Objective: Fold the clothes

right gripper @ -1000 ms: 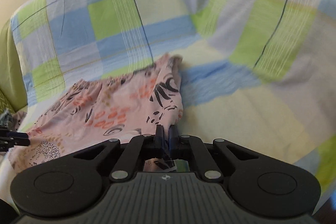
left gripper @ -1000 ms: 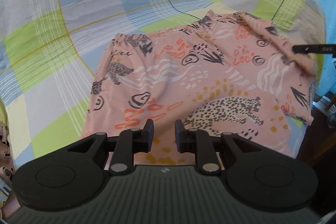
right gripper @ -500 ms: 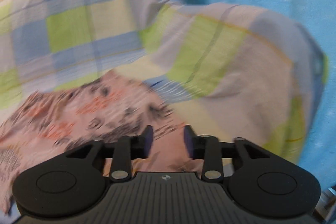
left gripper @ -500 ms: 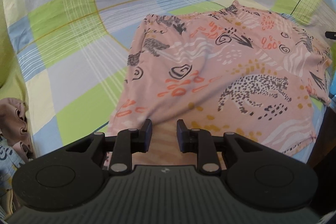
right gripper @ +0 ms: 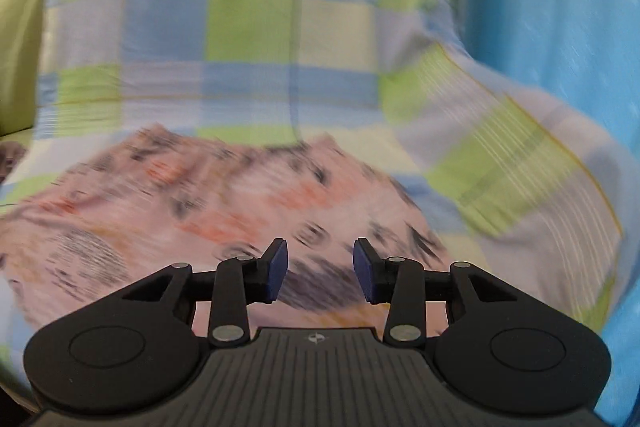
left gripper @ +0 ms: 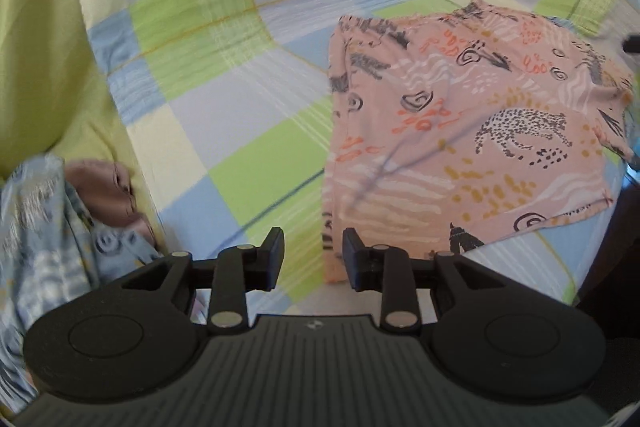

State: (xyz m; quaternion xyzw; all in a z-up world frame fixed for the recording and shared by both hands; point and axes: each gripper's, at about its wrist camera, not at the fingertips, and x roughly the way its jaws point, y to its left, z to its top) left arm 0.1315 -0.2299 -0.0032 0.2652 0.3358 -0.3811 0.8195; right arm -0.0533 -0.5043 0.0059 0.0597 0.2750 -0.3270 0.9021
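Left wrist: crumpled clothes [left gripper: 60, 219] left (blurred), pink garment [left gripper: 460, 131] right.

Pink printed garment [left gripper: 460, 135] with leopards, squiggles and orange marks (blurred in the right wrist view [right gripper: 224, 211]). Folded into a rough rectangle. Lying flat on the checked bedsheet [left gripper: 224, 75].

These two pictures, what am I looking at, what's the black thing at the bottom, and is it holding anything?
Each picture comes from a camera mounted on a hand-held gripper, looking forward along its two fingers. The black shape is the gripper itself. One view shows the left gripper, the other the right gripper. Both are open and hold nothing. Ahead lies a pink patterned garment, spread flat on a checked sheet. More bundled clothes sit at the left. The right view is blurred.
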